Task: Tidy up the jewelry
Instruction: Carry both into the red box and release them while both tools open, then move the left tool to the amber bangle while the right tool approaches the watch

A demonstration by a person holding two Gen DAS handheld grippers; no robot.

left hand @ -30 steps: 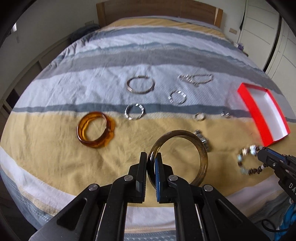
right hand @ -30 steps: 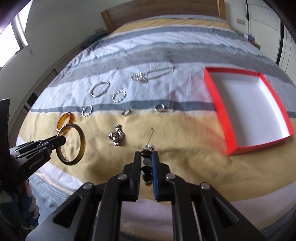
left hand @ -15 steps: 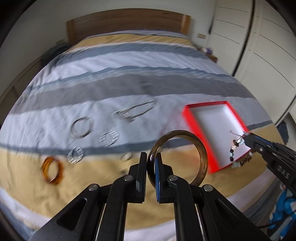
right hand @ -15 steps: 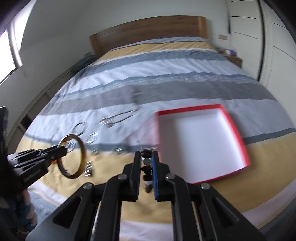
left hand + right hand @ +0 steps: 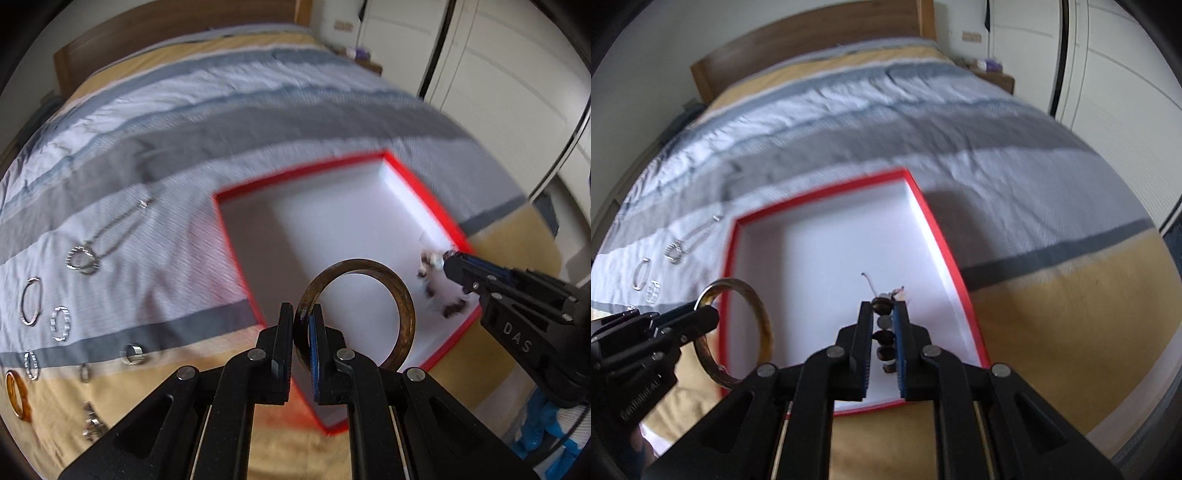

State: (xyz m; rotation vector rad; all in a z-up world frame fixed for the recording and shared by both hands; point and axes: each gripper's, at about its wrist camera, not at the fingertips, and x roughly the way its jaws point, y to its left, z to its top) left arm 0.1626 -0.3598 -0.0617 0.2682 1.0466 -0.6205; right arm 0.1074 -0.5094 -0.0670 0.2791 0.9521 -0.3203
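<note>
My left gripper is shut on the rim of a dark brown bangle, held upright above the near left part of a red-edged white box. My right gripper is shut on a beaded bracelet of dark and pale beads, which hangs over the box floor. The right gripper enters the left wrist view from the right, with beads dangling at its tip. The left gripper and bangle show at the left of the right wrist view.
Loose jewelry lies on the striped bedspread left of the box: a chain necklace, a thin hoop, silver rings, an amber bangle. A wooden headboard and white wardrobe doors stand beyond the bed.
Both grippers have swept to the right from above the loose jewelry to above the red box, each still carrying its piece. The box now fills the middle of both views.
</note>
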